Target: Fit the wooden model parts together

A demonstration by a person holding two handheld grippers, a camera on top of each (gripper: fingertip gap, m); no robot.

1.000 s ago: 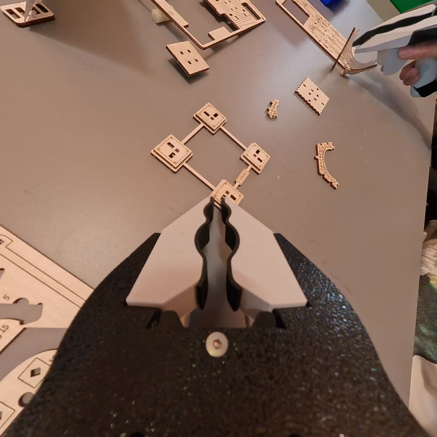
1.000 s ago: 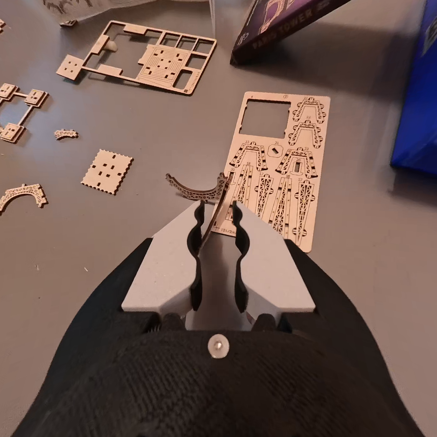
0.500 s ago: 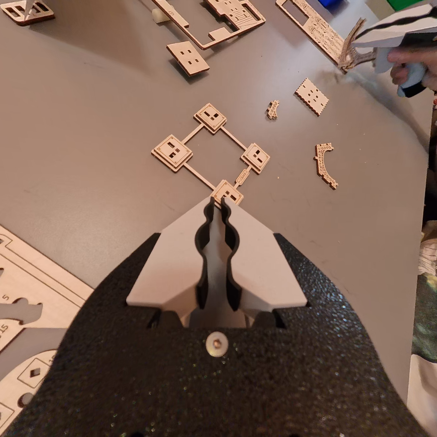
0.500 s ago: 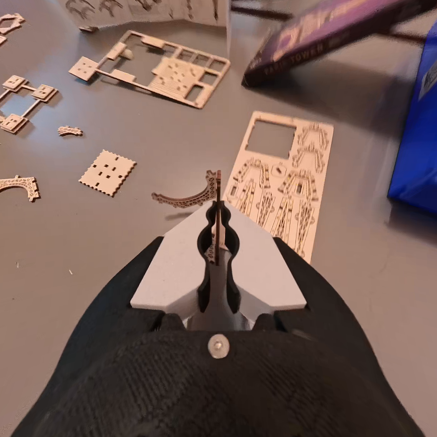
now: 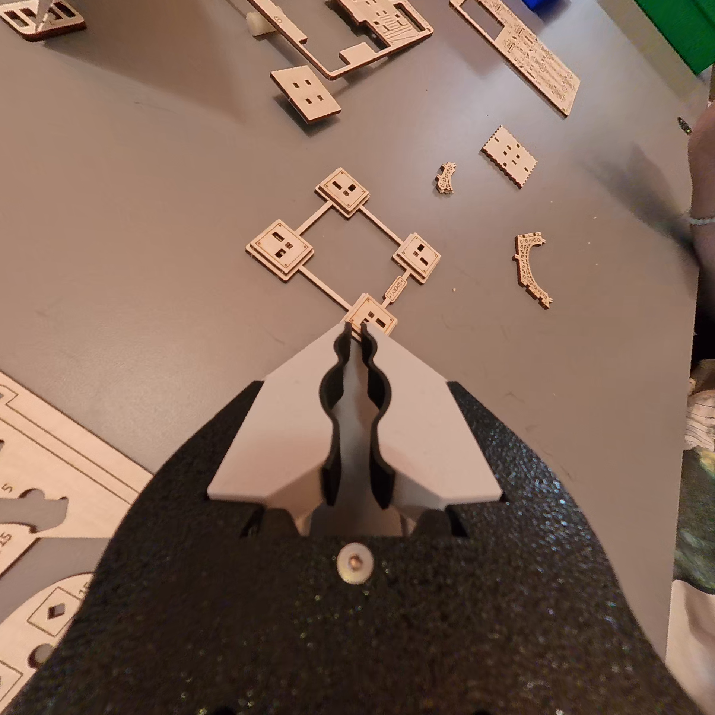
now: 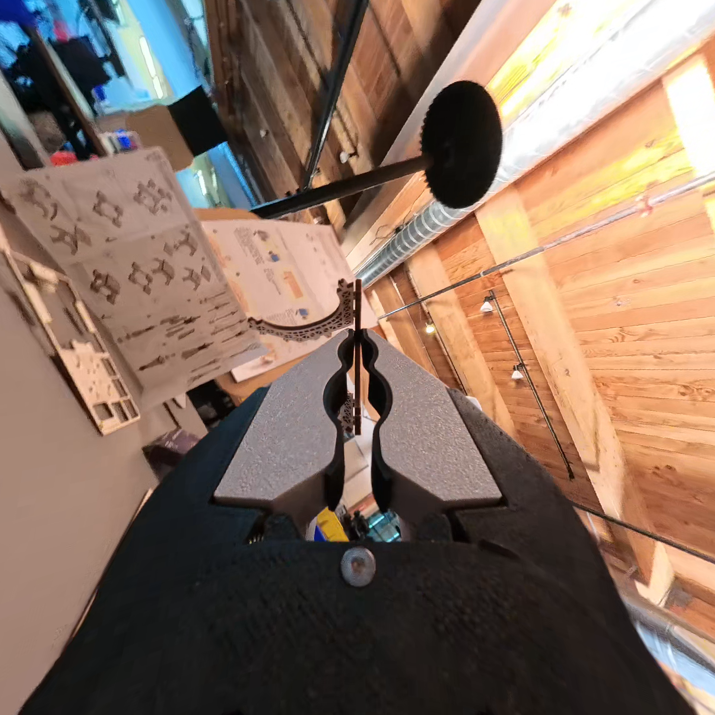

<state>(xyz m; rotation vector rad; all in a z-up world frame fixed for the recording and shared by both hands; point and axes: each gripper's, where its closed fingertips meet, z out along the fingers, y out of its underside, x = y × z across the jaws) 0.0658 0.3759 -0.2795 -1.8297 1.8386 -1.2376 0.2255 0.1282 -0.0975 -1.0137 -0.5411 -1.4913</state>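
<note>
- Left gripper (image 5: 356,329): low over the grey table (image 5: 135,232), jaws almost together with only a thin slit between the tips, nothing held between them.
- Square base frame (image 5: 340,247): flat on the table just ahead of the left gripper, four small square pads joined by thin bars; nearest pad partly hidden behind the tips. Cannot tell whether the tips touch it.
- Loose curved arch (image 5: 530,269): flat on the table to the right of the frame, well apart from it.
- Short curved bit (image 5: 447,177) and toothed square plate (image 5: 508,155): farther back on the right, near each other but not touching.
- Square plate with four slots (image 5: 305,94): beyond the frame, tilted, one edge raised off the table.
- Cut-out sheets (image 5: 348,35) at the far edge, another pale sheet (image 5: 46,464) at the lower left.
- Part of a person's arm (image 5: 702,185) at the right border.
- Right gripper (image 6: 356,332): turned upward toward a wooden ceiling (image 6: 580,309), closed tight on a thin wooden piece.
- Held arch piece (image 6: 309,327): clamped edge-on between the tips, one part upright above them, a lacy curved arm reaching out to the left.
- Printed instruction sheet (image 6: 127,271) to the left behind the piece, blurred.
- Black round disc on a rod (image 6: 460,145) above, silver duct (image 6: 406,240) along the ceiling.
</note>
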